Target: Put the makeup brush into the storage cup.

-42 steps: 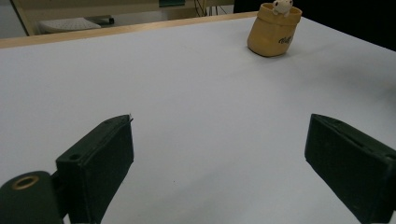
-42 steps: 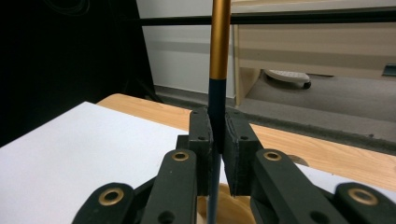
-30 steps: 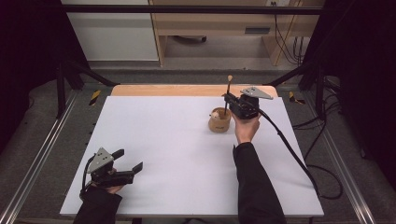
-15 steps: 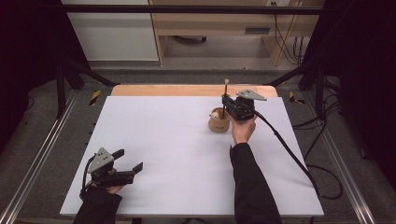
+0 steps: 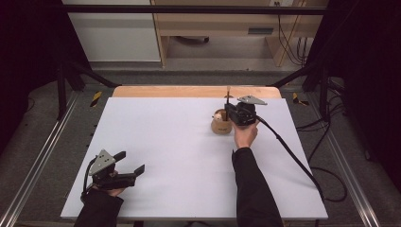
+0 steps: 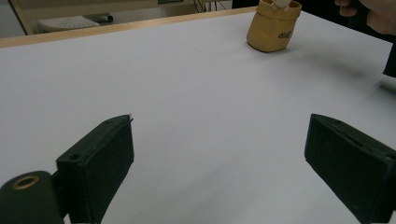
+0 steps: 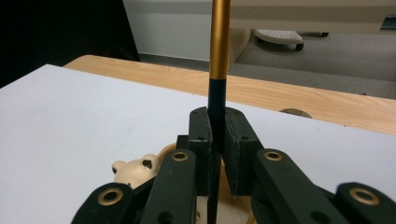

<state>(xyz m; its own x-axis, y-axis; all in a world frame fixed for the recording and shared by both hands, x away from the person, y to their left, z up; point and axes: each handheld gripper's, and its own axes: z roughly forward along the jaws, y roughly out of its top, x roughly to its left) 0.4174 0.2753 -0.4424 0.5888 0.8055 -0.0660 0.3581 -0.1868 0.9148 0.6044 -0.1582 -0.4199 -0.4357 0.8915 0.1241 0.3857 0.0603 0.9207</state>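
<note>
The right gripper has its two black jaws clamped tight on a thin stick, black where the pads pinch it and gold above, and that stick stands upright, rising straight out from between the jaws. Directly below the gripper sits a small tan holder, with a little bear-shaped figure on its rim just to the left of the jaws in the right gripper view. From the high view the right gripper hangs over the holder's right edge, the stick's gold end poking up beyond it toward the wooden strip at the far side of the white table.

Over at the near corner, the left gripper rests low on the table, jaws spread wide with nothing between them. Down its own jaws, in the left gripper view, the holder sits well off ahead and to the right, with bare white tabletop in between.
</note>
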